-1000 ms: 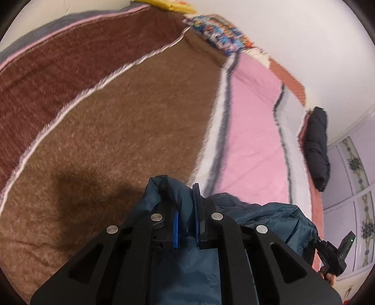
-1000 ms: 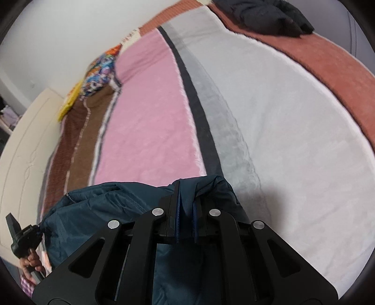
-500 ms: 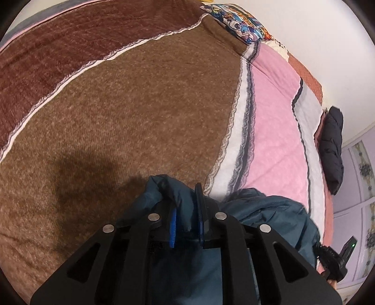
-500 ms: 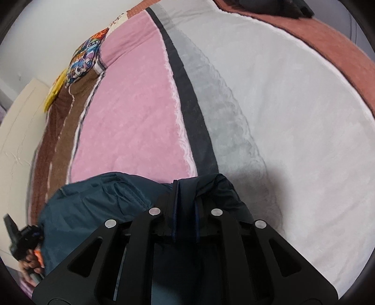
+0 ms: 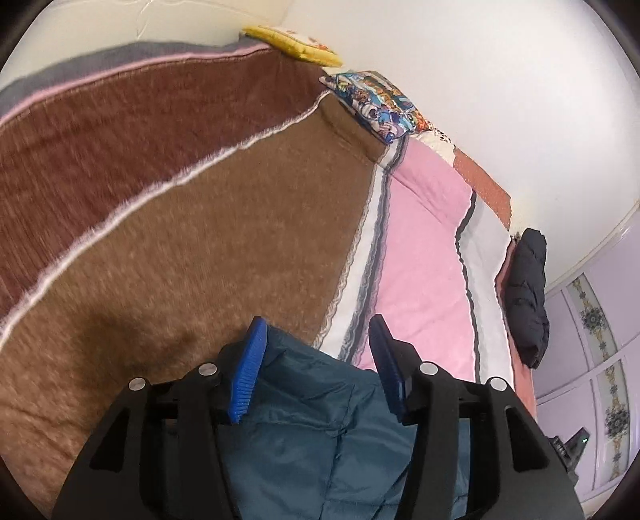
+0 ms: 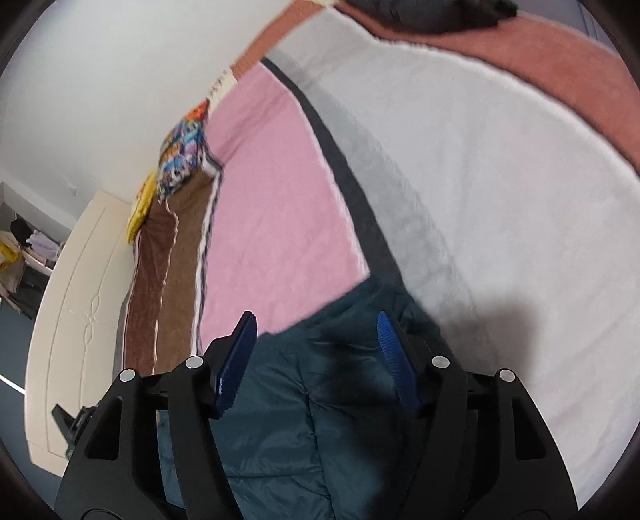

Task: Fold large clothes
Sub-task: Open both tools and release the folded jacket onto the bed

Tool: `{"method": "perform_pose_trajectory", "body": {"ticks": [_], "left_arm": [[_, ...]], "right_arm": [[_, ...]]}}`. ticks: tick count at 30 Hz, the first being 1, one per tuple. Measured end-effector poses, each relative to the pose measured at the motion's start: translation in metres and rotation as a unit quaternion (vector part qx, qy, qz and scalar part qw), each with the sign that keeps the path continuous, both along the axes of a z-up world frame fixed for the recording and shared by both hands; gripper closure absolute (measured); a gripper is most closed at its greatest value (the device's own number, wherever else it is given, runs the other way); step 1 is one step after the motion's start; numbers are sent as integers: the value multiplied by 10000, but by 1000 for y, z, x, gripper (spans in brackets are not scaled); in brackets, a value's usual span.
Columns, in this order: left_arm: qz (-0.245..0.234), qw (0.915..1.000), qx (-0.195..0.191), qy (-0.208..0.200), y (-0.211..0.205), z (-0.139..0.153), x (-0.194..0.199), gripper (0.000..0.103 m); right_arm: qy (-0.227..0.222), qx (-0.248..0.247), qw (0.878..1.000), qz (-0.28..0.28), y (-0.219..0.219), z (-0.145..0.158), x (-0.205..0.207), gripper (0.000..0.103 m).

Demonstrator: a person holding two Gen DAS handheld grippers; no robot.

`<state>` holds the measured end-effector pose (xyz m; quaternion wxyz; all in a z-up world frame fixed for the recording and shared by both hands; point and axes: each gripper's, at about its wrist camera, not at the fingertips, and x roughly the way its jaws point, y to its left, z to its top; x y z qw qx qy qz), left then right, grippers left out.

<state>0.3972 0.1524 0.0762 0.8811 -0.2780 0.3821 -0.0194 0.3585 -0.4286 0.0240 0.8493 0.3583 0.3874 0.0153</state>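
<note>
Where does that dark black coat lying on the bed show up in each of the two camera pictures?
Left wrist view: the black coat lies at the far right, on the bed's rust-coloured edge strip, beside the lilac cupboard doors.
Right wrist view: only its lower edge shows, at the very top, right of centre, on that same strip.
Shared landmark: the cartoon-print pillow by the white wall.

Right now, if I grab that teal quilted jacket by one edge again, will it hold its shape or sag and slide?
Probably sag: the teal quilted jacket lies in soft folds and creases. Its shell has a slight sheen in both views, so it may slip on the bed cover and between the blue fingers. The stitched padded panels suggest it is light for its bulk.
</note>
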Motion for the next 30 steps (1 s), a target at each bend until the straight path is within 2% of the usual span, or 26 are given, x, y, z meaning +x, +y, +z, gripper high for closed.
{"method": "perform_pose_trajectory", "body": {"ticks": [2, 3, 4, 5, 6, 8, 11, 13, 17, 21, 25, 27, 28, 30], "left_arm": [[-340, 9990, 291, 12, -12, 4, -3, 52], [-516, 9977, 440, 7, -19, 4, -7, 53], [-749, 9952, 633, -22, -29, 3, -11, 58], [-942, 9925, 773, -37, -40, 0, -15, 60], [-1041, 9911, 824, -23, -46, -6, -20, 63], [-1136, 9894, 896, 138, -57, -24, -24, 67], [-1005, 9859, 1084, 783, -66, -68, -14, 70], [-898, 9822, 1289, 1029, -64, -88, -8, 76], [-750, 9832, 1251, 1095, -52, -105, 1, 78], [-722, 9811, 1410, 1112, -54, -112, 4, 78], [-700, 9815, 1402, 1102, -58, -111, 4, 78], [-631, 9844, 1260, 1050, -54, -101, -3, 77], [-625, 9871, 1103, 983, -49, -93, -8, 71], [-615, 9908, 870, 836, -40, -79, -21, 66]], "right_arm": [[-104, -217, 9997, 23, 3, 8, -5, 42], [-161, -365, 9991, 142, 8, 11, -9, 56], [-152, -465, 9985, 232, 11, 10, -10, 66], [-91, -582, 9975, 397, 19, 7, -11, 82], [-4, -635, 9965, 537, 25, 1, -11, 91], [265, -857, 9931, 758, 41, -15, -10, 98], [699, -1117, 9882, 781, 53, -42, -3, 99], [944, -1171, 9860, 717, 53, -59, 2, 103], [1160, -1479, 9793, 749, 53, -83, 12, 103], [1162, -1529, 9787, 726, 54, -93, 18, 103], [1161, -1458, 9801, 683, 51, -93, 17, 103], [1157, -1401, 9814, 619, 50, -86, 15, 103], [1127, -1359, 9825, 592, 49, -81, 12, 103], [1067, -1390, 9827, 596, 46, -71, 3, 98]]}}
